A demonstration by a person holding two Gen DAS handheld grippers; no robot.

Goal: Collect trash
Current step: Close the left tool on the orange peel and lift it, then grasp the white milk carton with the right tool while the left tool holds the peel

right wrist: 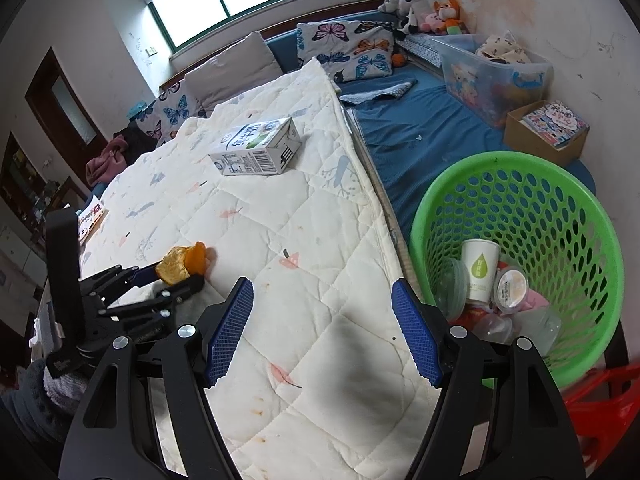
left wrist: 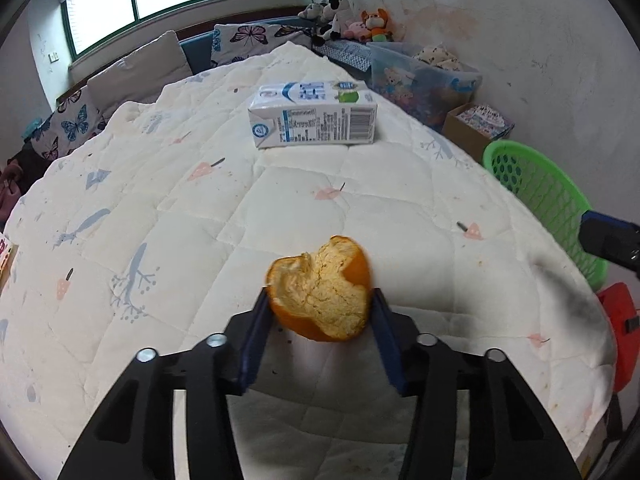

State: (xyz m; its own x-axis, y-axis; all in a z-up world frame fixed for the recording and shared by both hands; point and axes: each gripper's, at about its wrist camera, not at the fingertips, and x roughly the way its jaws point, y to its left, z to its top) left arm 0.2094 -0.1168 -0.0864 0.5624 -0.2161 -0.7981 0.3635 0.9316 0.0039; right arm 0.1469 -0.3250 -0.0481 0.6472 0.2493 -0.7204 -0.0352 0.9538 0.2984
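My left gripper (left wrist: 320, 300) is shut on an orange peel (left wrist: 324, 296) and holds it just above the white quilt (left wrist: 160, 208). The peel also shows in the right wrist view (right wrist: 182, 264), held by the left gripper (right wrist: 176, 276). A white milk carton (left wrist: 312, 114) lies on its side farther up the quilt, also in the right wrist view (right wrist: 256, 152). My right gripper (right wrist: 322, 296) is open and empty over the quilt's right edge. A green basket (right wrist: 520, 256) beside the bed holds a paper cup (right wrist: 478, 268) and other trash.
The basket (left wrist: 548, 200) sits to the right of the quilt, with a red stool (right wrist: 600, 404) beside it. A clear toy bin (right wrist: 492, 76), a cardboard box (right wrist: 548, 132), pillows and stuffed toys line the far side on a blue mattress (right wrist: 420, 136).
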